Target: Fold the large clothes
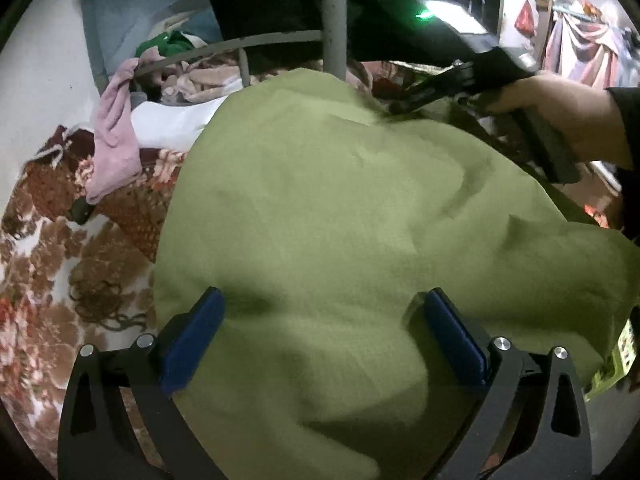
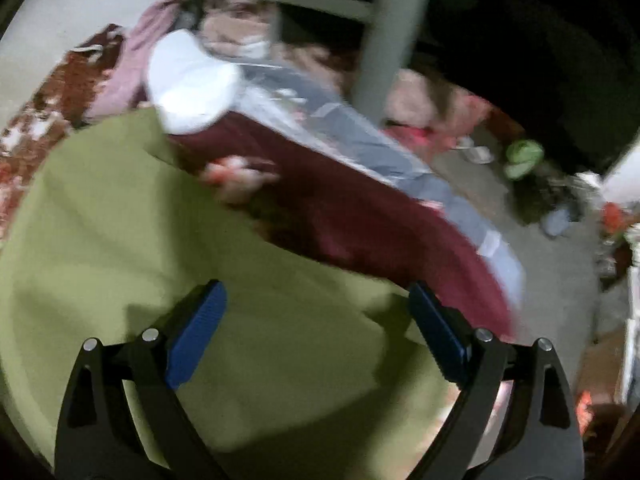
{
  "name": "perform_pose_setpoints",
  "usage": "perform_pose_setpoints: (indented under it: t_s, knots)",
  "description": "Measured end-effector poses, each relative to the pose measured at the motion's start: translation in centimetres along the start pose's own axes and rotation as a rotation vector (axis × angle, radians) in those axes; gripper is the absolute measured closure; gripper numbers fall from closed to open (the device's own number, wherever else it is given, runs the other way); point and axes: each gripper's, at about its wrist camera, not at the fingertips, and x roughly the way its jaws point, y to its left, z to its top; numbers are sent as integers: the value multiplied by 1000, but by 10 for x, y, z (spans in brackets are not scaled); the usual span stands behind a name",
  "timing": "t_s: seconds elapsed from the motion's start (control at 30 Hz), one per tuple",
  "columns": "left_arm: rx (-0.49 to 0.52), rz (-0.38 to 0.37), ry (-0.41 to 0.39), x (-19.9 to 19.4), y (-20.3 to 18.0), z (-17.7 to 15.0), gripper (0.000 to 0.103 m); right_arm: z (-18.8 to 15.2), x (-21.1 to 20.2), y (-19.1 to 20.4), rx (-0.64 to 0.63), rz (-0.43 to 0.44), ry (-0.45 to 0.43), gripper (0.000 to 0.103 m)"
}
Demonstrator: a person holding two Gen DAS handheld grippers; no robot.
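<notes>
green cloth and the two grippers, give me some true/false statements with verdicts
1. The green cloth lies spread on a floral blanket. True.
2. The left gripper is clamped shut on the cloth. False: its jaws stand wide apart above the cloth, gripping nothing.
3. The right gripper has its jaws open with no cloth pinched between the pads. True.
4. A pink cloth hangs over a grey rail in the left wrist view. True.
5. The cloth is bright red. False: it is olive green; a dark red blanket lies beside it.
6. No hand shows in the left wrist view. False: a hand holds the other gripper at the right.
</notes>
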Motion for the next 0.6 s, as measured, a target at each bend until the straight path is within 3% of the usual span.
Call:
perform_pose_setpoints:
  t_s: [0.1, 0.27, 0.47, 0.6]
  knots:
    - [-6, 21, 44, -11, -2, 5, 5, -28, -48, -8, 112, 58, -47, 13]
    - [-122, 57, -25, -69, 0, 11, 5, -83, -143, 4, 201, 159, -105, 12]
    - [-210, 83, -119, -171, -17, 19, 5, -128, -272, 24, 156, 153, -188, 5]
    - [-199, 97, -142, -239, -48, 19, 5, -152, -349, 39, 95, 145, -210, 5]
